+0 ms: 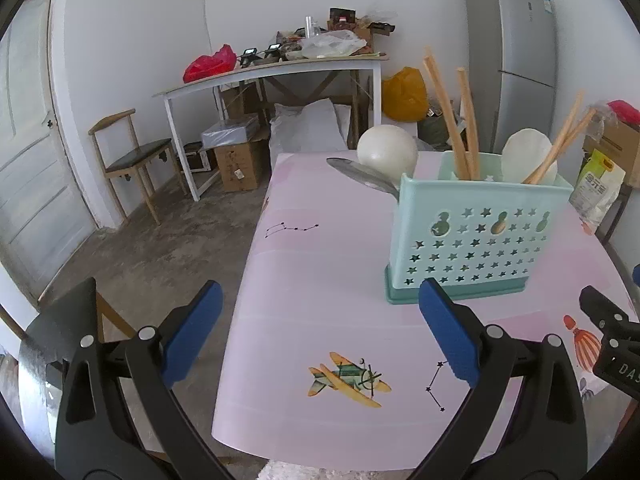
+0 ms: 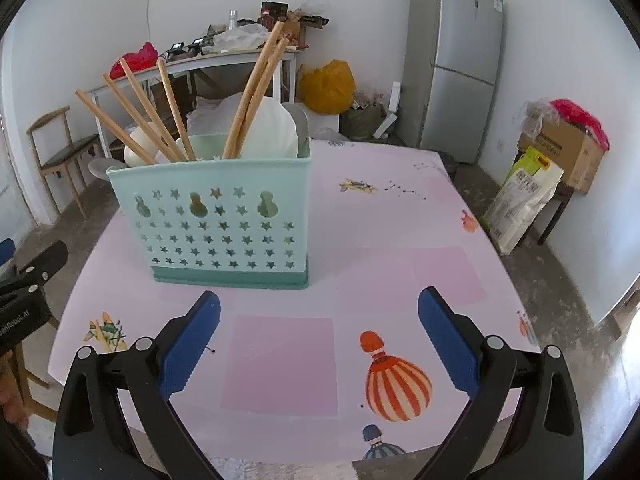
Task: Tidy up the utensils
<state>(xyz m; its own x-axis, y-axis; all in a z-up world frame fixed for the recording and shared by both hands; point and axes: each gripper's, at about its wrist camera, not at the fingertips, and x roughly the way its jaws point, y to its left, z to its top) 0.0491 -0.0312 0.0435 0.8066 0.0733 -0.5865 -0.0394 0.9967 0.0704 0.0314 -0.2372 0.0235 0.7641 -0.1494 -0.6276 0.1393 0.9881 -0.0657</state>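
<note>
A mint-green utensil holder (image 1: pixel 476 240) with star cut-outs stands on the pink table (image 1: pixel 312 280); it also shows in the right wrist view (image 2: pixel 224 224). In it stand several wooden chopsticks (image 2: pixel 152 116), white spoons (image 2: pixel 268 128) and a metal spoon (image 1: pixel 360 174) that leans out to the left. My left gripper (image 1: pixel 320 312) is open and empty, a little in front and left of the holder. My right gripper (image 2: pixel 320 320) is open and empty, in front and right of the holder. Each gripper's edge shows in the other's view.
The table carries a printed cloth with a plane (image 1: pixel 348 378) and a balloon (image 2: pixel 396 380). Behind it are a white cluttered side table (image 1: pixel 280 68), a wooden chair (image 1: pixel 132 156), cardboard boxes (image 1: pixel 236 160), a yellow bag (image 2: pixel 328 86) and a grey fridge (image 2: pixel 456 60).
</note>
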